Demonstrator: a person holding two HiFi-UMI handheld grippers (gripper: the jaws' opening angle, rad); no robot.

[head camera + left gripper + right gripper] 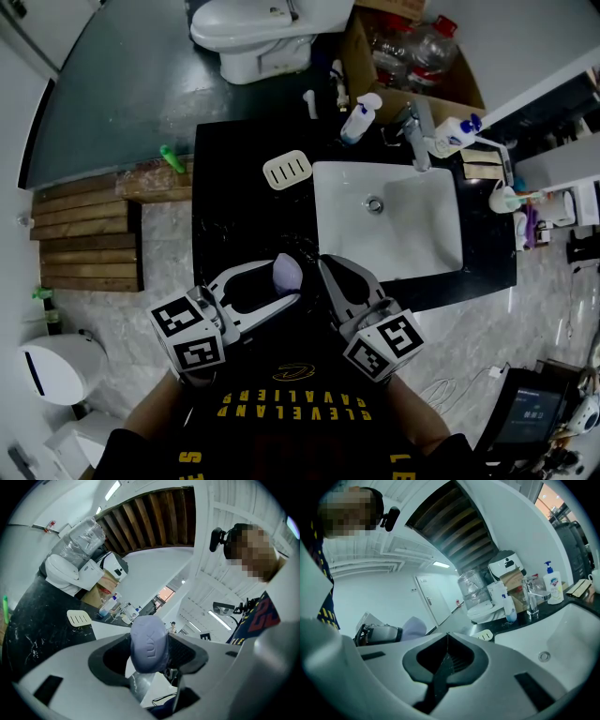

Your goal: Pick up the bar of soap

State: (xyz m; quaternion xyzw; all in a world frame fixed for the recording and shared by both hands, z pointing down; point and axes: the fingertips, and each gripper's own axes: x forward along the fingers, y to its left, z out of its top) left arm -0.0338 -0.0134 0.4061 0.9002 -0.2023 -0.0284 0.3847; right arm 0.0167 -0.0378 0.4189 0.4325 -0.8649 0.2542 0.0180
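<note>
A pale lilac bar of soap (287, 272) is clamped between the jaws of my left gripper (285, 277), held in the air over the near edge of the black counter (230, 187). In the left gripper view the soap (149, 643) stands on edge between the two jaws, its stamped face toward the camera. My right gripper (327, 269) hovers just to the right of it, jaws shut with nothing between them. From the right gripper view the soap (414, 627) shows at the left, apart from the jaw tips.
A cream slotted soap dish (287, 170) lies on the counter left of the white sink basin (441, 230). Bottles (359, 117) and a tap (413, 136) stand along the back. A toilet (262, 33) is beyond the counter.
</note>
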